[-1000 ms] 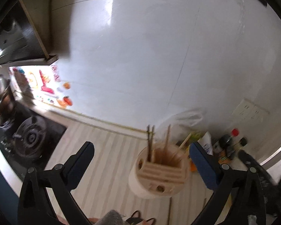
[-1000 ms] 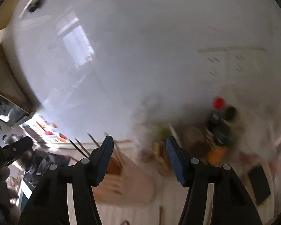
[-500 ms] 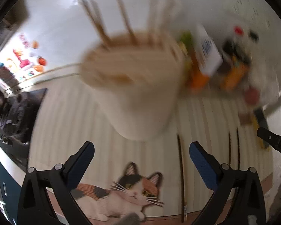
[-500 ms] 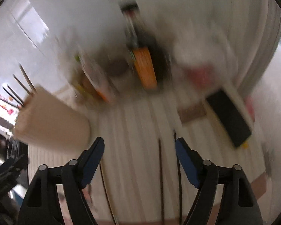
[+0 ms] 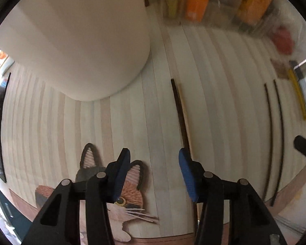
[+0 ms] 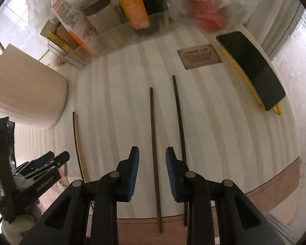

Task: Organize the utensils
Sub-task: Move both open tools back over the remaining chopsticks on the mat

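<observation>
Chopsticks lie loose on the striped mat [image 6: 116, 94]. Both grippers have dropped from facing the wall to pointing down at them, so pickup looks imminent. The right gripper [image 6: 152, 163] is closing astride one dark chopstick [image 6: 154, 143], pads not yet touching; its twin [image 6: 179, 122] lies just at 3 o'clock. The left gripper [image 5: 154, 163] is closing on bare mat, the pale pair [image 5: 181, 118] passing behind its right finger. The holder [image 5: 81, 40], at 11 o'clock, is cropped, its slots unseen; the bottles behind are blurred.
</observation>
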